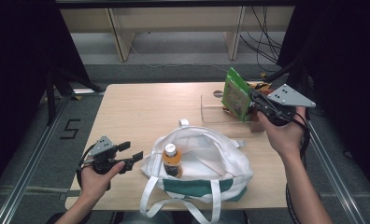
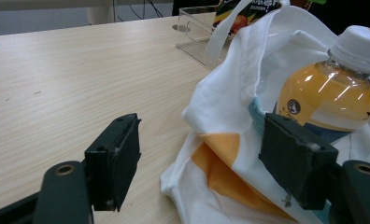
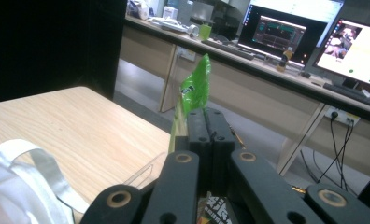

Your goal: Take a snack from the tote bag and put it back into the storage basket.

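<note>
A white tote bag (image 1: 206,163) with a green band lies open at the table's front middle, an orange drink bottle (image 1: 171,159) standing in its mouth. My left gripper (image 1: 130,151) is open just left of the bag; in the left gripper view the bag's corner (image 2: 220,172) lies between its black pads (image 2: 115,158) and the bottle (image 2: 330,93) rises behind the right pad. My right gripper (image 1: 253,101) is shut on a green snack packet (image 1: 236,94), held upright above the table's back right. In the right gripper view the packet (image 3: 192,91) sticks up past the closed jaws.
A clear plastic tray (image 1: 216,108) sits on the wooden table (image 1: 136,107) under the held packet, with more packets behind it. The bag's straps (image 1: 150,198) hang over the front edge. Desks with monitors (image 3: 286,30) stand beyond the table.
</note>
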Motion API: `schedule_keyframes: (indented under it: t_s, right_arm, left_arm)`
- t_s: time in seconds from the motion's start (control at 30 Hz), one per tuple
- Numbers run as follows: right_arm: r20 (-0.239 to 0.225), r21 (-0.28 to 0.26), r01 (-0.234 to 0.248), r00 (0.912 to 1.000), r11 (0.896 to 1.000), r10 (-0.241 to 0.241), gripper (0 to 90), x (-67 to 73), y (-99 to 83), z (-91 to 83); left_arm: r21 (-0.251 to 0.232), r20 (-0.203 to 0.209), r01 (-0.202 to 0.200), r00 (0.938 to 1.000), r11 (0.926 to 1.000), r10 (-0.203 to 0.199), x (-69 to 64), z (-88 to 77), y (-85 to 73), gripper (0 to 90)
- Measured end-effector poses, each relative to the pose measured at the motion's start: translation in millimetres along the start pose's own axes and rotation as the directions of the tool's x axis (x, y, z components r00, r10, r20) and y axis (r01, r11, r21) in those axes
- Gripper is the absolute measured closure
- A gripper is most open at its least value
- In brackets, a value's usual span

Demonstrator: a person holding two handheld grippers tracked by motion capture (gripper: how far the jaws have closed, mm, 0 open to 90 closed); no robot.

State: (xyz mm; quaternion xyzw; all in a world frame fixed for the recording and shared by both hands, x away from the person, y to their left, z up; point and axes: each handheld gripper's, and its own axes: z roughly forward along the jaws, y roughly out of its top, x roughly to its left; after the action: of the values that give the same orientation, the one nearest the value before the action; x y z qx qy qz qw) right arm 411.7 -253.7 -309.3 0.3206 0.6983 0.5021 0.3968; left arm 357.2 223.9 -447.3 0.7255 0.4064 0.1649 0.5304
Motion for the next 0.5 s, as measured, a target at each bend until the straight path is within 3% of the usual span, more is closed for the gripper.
schedule_keyframes:
  t_s: [0.07,0.5]
  right_arm:
    - [0.001,0.002,-0.006,1.0000,1.000,0.006,90.0,-2.3,-1.9,2.9]
    - [0.009,0.018,-0.024,0.9997,1.000,0.024,90.0,-11.0,-7.1,22.5]
  left_arm:
    - [-0.001,0.005,-0.017,0.9998,0.9999,0.017,1.0,0.3,0.2,28.2]
    - [-0.003,0.008,-0.007,0.9999,1.0000,0.007,0.8,1.1,-0.5,28.2]
